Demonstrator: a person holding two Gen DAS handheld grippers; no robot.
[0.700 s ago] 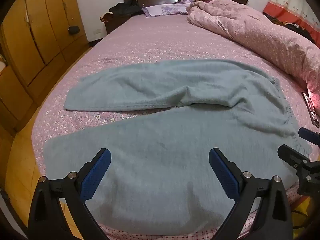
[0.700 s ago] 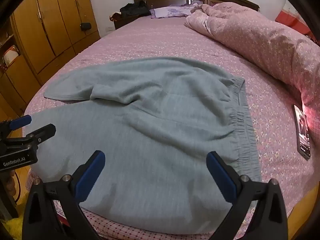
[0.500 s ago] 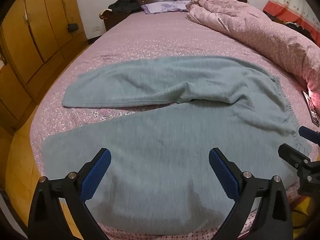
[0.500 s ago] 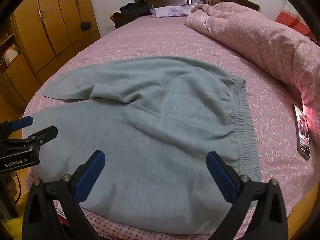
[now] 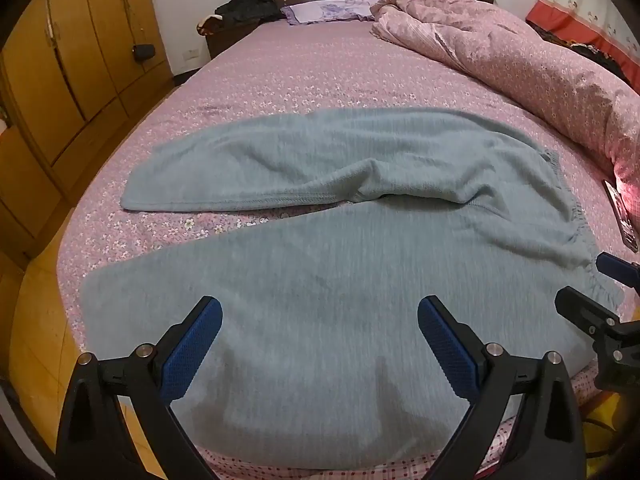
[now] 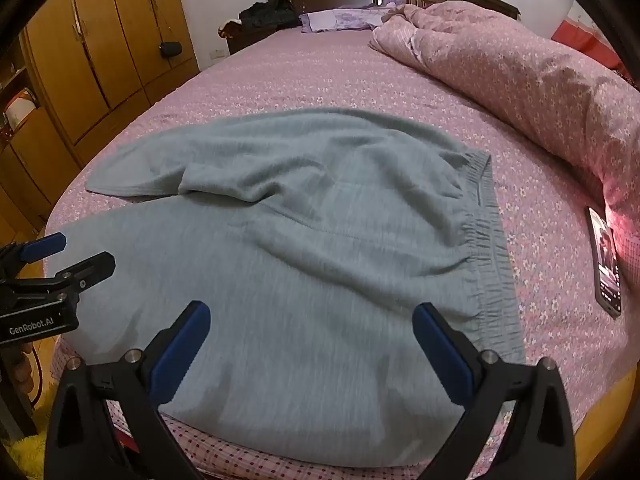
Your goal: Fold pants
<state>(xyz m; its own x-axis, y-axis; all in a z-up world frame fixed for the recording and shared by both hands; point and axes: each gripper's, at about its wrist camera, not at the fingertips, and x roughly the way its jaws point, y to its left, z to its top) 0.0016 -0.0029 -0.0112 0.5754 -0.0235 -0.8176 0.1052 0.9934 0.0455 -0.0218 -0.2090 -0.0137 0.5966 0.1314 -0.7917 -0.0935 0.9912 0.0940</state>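
Note:
Grey-green pants (image 5: 320, 264) lie spread across the foot of the bed, legs pointing left, elastic waistband (image 6: 490, 248) at the right. The near leg reaches the bed's front edge; the far leg (image 5: 256, 168) lies apart behind it. My left gripper (image 5: 318, 320) hovers open above the near leg with nothing between its blue pads. My right gripper (image 6: 310, 324) hovers open above the seat area near the waistband, also holding nothing. Each gripper shows at the edge of the other's view: the right gripper (image 5: 592, 296), the left gripper (image 6: 68, 256).
The bed has a pink flowered sheet (image 5: 320, 64). A rumpled pink quilt (image 5: 520, 60) runs along its right side. A phone (image 6: 606, 264) lies on the sheet right of the waistband. Wooden wardrobes (image 5: 60, 60) stand left, across a strip of floor.
Both views have slid slightly forward over the pants. The pants lie the same, and both grippers stay open.

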